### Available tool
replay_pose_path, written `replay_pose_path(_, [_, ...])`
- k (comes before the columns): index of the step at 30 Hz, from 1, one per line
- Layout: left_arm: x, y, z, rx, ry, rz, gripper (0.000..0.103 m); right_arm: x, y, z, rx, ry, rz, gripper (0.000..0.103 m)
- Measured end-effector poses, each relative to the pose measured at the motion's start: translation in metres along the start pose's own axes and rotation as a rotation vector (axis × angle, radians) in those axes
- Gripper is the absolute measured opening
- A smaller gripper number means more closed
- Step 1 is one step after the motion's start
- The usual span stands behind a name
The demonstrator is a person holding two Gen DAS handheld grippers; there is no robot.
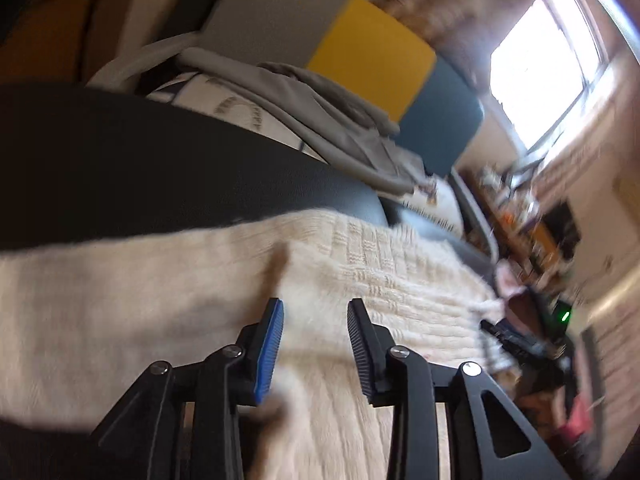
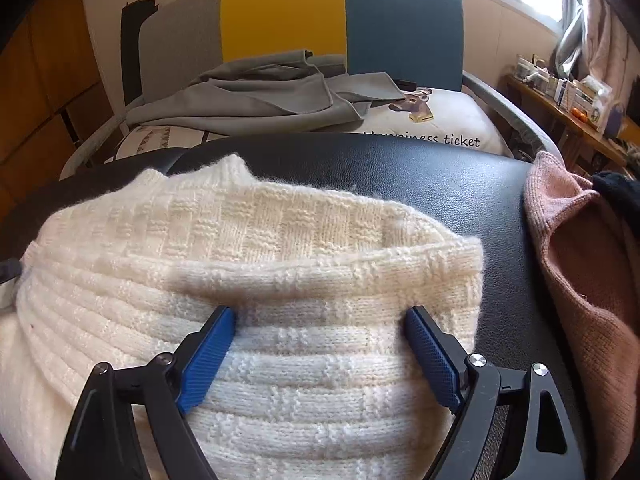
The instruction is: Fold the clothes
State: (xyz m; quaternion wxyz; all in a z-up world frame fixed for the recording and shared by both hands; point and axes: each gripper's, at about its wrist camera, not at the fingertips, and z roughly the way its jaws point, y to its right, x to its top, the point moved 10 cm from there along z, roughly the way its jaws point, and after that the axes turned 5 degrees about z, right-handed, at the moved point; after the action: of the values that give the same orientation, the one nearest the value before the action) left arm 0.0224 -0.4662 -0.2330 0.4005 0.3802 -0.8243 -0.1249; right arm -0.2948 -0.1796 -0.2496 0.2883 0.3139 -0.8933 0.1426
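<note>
The white sweater [image 2: 256, 280] lies on the black worktop [image 2: 460, 184], partly folded, with one thick fold rolled over across its middle. The folding looks like it is in the middle, not done.

The right tongs [image 2: 320, 322] are wide open. Their blue pads rest on the knit at each side of a band of sweater, but they do not pinch it. The left tongs [image 1: 316, 320] are partly open, and nothing is held between them. They hang over the sweater's smooth part, and that view is blurry.

Next, I think, the tongs need to close on an edge of the sweater and bring it over to make the bundle neat. The knit is soft and thick, so it may slip or bunch up.

At 3 o'clock of the sweater in the right view sits a pink knit [image 2: 576, 264], waiting beside it. At 12 o'clock, past the worktop, is a chair [image 2: 280, 12] with grey, yellow and blue parts. A grey cloth [image 2: 256, 96] lies on its seat. A bright window [image 1: 548, 68] is at 1 o'clock in the left view, and a crowded shelf [image 2: 568, 96] is at 2 o'clock in the right view.
</note>
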Motion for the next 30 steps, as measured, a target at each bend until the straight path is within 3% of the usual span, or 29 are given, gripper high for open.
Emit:
replay_pose_path(3, [-0.025, -0.054, -0.057, -0.011, 0.045, -0.173, 0.037, 0.000, -0.017, -0.029, 0.008, 0.047, 0.015, 0.087])
replay_pose_path(6, [-0.056, -0.121, -0.116, 0.084, 0.087, -0.291, 0.037, -0.019, -0.054, -0.061, 0.107, 0.079, 0.029, 0.092])
replay_pose_path(10, [-0.085, -0.201, -0.191, 0.182, 0.182, -0.436, 0.042, -0.068, -0.106, -0.080, 0.147, 0.058, -0.038, 0.095])
replay_pose_path(15, [-0.099, -0.278, -0.246, 0.195, 0.285, -0.672, 0.045, -0.095, -0.135, -0.076, 0.084, 0.056, -0.130, 0.095])
replay_pose_path(17, [-0.096, -0.289, -0.246, 0.165, 0.291, -0.712, 0.046, -0.097, -0.141, -0.072, 0.065, 0.050, -0.148, 0.095])
replay_pose_path(25, [-0.079, -0.299, -0.202, 0.183, 0.249, -0.816, 0.046, -0.044, -0.182, -0.044, 0.035, 0.055, -0.170, 0.095])
replay_pose_path(30, [-0.075, -0.300, -0.195, 0.200, 0.278, -0.849, 0.046, -0.050, -0.188, -0.017, -0.001, 0.040, -0.162, 0.096])
